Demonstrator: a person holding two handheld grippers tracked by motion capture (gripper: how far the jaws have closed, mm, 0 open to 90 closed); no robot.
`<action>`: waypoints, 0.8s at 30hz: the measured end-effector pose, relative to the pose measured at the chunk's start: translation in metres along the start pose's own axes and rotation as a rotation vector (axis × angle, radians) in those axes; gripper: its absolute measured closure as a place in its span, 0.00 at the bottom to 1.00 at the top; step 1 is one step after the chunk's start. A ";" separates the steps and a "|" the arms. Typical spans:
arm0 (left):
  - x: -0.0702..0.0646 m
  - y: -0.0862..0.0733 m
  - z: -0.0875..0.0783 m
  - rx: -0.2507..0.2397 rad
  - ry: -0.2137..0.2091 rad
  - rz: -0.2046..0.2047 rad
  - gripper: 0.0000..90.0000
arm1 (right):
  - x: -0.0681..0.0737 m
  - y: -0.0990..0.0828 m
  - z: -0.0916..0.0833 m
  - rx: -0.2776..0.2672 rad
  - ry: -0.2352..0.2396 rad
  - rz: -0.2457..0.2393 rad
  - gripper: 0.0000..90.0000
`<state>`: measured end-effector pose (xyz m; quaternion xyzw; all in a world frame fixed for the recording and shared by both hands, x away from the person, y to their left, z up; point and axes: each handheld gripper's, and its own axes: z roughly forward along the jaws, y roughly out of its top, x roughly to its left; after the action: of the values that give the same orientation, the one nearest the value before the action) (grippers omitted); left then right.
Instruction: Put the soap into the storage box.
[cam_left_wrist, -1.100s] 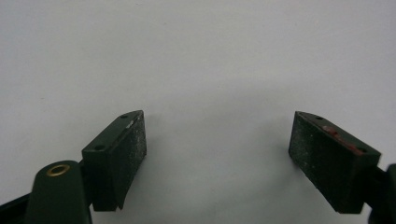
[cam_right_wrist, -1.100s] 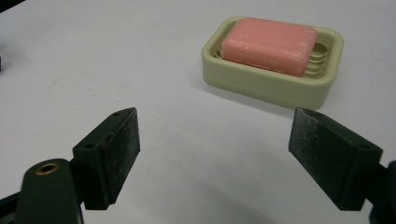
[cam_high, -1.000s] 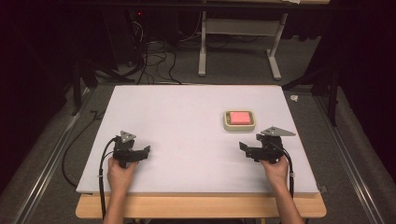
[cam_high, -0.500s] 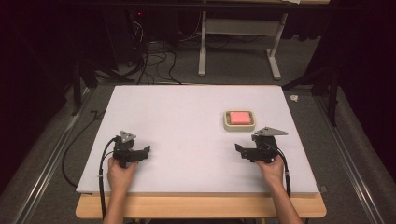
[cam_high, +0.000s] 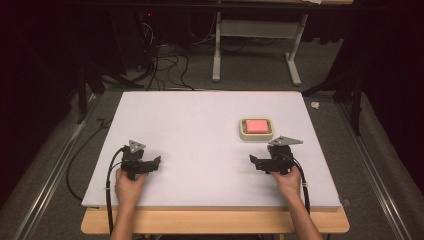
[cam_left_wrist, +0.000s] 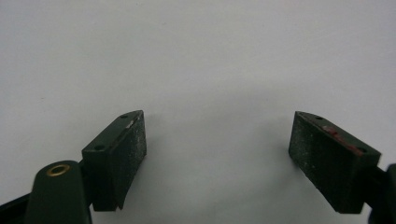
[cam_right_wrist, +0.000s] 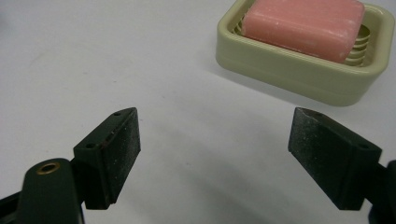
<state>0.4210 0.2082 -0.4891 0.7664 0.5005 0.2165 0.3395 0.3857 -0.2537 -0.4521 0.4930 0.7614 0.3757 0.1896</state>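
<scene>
Our right gripper (cam_right_wrist: 212, 154) hangs low over the bench (cam_high: 200, 130) with jaws wide and empty; the left gripper (cam_left_wrist: 217, 154) likewise. Just ahead, the soap (cam_right_wrist: 303, 25) lies in its dish (cam_right_wrist: 299, 70). We should square up and straddle the bar's short sides.

pink soap bar (cam_right_wrist: 303, 25) | flat in beige dish (cam_right_wrist: 299, 74) | table's right side
</scene>
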 end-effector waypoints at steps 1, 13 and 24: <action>0.000 0.000 0.000 0.000 0.000 0.000 0.22 | 0.000 0.000 0.001 0.001 -0.002 -0.004 0.20; 0.000 0.000 0.000 0.000 0.000 0.000 0.22 | -0.001 -0.001 0.009 0.031 -0.020 -0.003 0.20; 0.000 0.000 0.000 0.000 0.000 0.000 0.22 | 0.003 -0.002 0.015 0.054 -0.042 -0.024 0.20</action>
<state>0.4209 0.2083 -0.4891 0.7665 0.5004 0.2165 0.3395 0.3933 -0.2459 -0.4636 0.4965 0.7730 0.3423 0.1969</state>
